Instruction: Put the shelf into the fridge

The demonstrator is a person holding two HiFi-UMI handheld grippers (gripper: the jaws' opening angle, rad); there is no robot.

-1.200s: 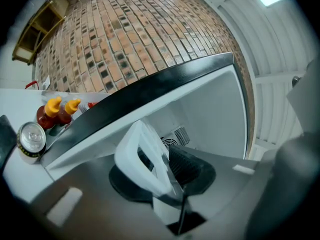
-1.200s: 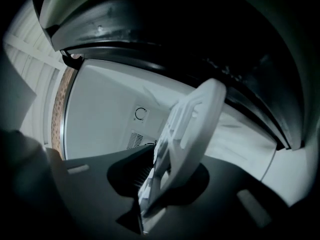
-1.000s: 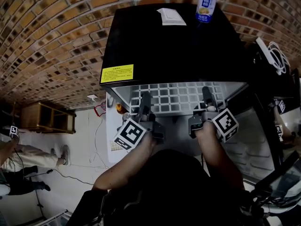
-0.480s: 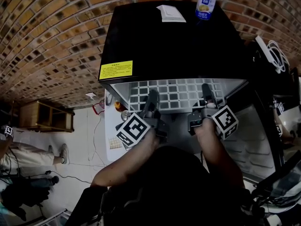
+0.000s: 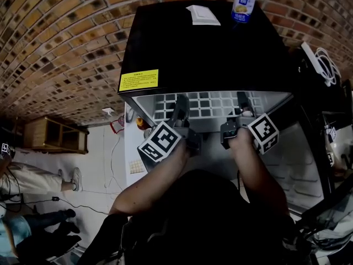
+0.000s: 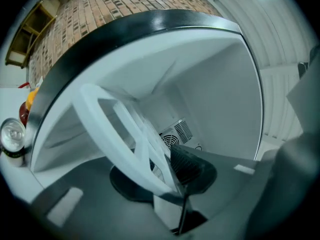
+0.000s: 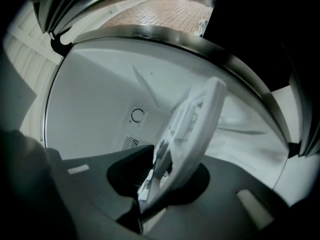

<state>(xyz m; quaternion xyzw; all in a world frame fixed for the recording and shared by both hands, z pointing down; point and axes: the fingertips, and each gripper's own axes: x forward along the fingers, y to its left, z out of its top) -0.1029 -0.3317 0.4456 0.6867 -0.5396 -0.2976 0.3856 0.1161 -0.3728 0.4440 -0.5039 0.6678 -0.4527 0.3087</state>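
Right tool [image 5: 241, 99]: clamped on the near rim of the white lattice shelf [image 5: 212, 101], pads closed at a middling gap. Left tool [image 5: 180, 102]: just opened wider, same rim between the jaws, ribbed pad [image 6: 187, 165] seemingly a touch off the plastic. Judged a slack hold there, not a clamp. Shelf level, stretching away ahead of both tools, mostly inside the open black fridge [image 5: 204, 54], only the near strip showing at the mouth.

Handling, as a judgement: moulded plastic grid, probably light and stiff, perhaps a little springy across its width. Smooth bars, likely to slide in a loose pinch. Best taken on the thick front rim, one tool toward each end, not on the thin inner bars, for fear of twisting or cracking them. Worth keeping level and pushing evenly from both tools, to avoid jamming on the side ledges.

Only in the head view: fridge top beyond the tools, with a drink can [image 5: 243, 1], a white card [image 5: 202, 16] and a yellow label [image 5: 138, 80]; also the spacing of the tools along the rim. Only in the left gripper view: vent grille [image 6: 175, 135] on the back wall past the tips, and a can [image 6: 12, 136] far off to the left, outside the cabinet. Only in the right gripper view: round dial [image 7: 137, 115] on the back wall, and the shelf's thick edge seen end-on.
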